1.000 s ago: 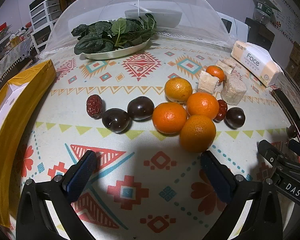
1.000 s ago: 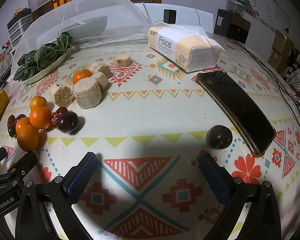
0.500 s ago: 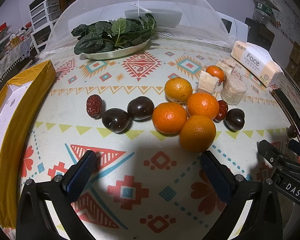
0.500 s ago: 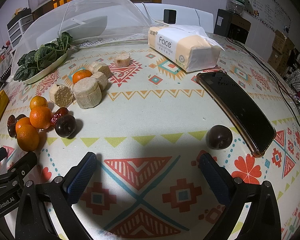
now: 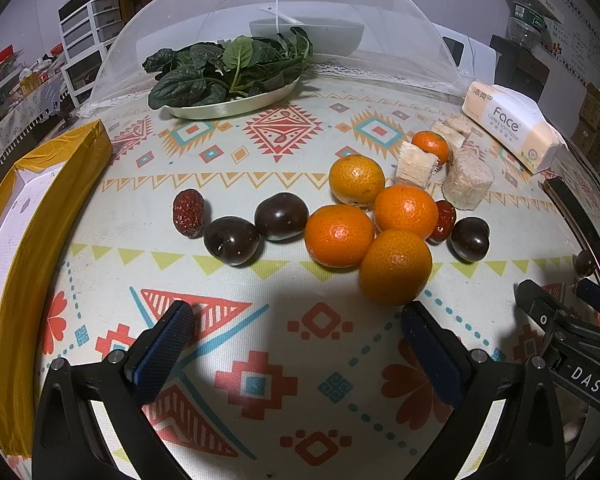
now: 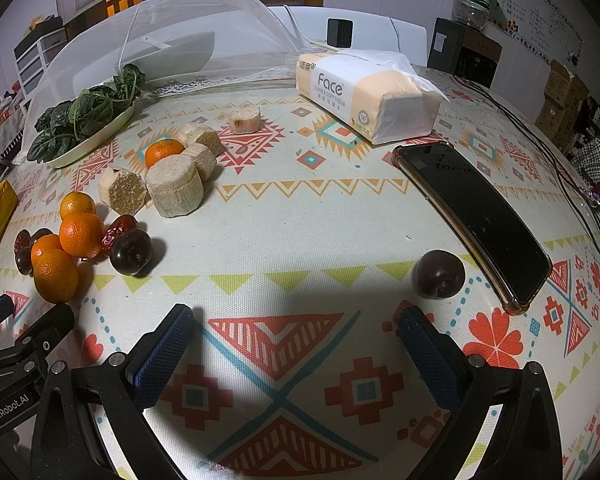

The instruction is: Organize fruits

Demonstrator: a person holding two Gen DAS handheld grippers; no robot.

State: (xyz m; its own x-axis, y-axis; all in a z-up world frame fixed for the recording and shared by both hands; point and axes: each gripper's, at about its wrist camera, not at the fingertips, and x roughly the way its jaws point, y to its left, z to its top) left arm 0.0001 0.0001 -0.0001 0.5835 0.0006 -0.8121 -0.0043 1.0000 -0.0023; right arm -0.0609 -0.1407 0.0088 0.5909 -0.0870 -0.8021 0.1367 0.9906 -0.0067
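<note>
Several oranges [image 5: 395,266] lie clustered mid-table, with dark plums [image 5: 231,240] and a red date [image 5: 188,213] to their left and another plum [image 5: 469,239] and date to their right. My left gripper [image 5: 300,344] is open and empty, low over the cloth just in front of the cluster. In the right wrist view the same cluster [image 6: 70,240] lies at the left, and a lone dark plum [image 6: 440,274] rests beside a black phone [image 6: 472,216]. My right gripper [image 6: 300,344] is open and empty, with the lone plum just beyond its right finger.
Beige sugarcane chunks [image 6: 174,190] and a small orange [image 6: 164,152] lie behind the cluster. A plate of spinach [image 5: 228,76] sits by a mesh food cover [image 5: 276,20]. A tissue pack [image 6: 364,92] is at the back. A yellow box [image 5: 24,248] lines the left edge.
The plum to the right of the oranges rolled a little leftward and settled against the date. Both grippers have stayed almost still and open.
</note>
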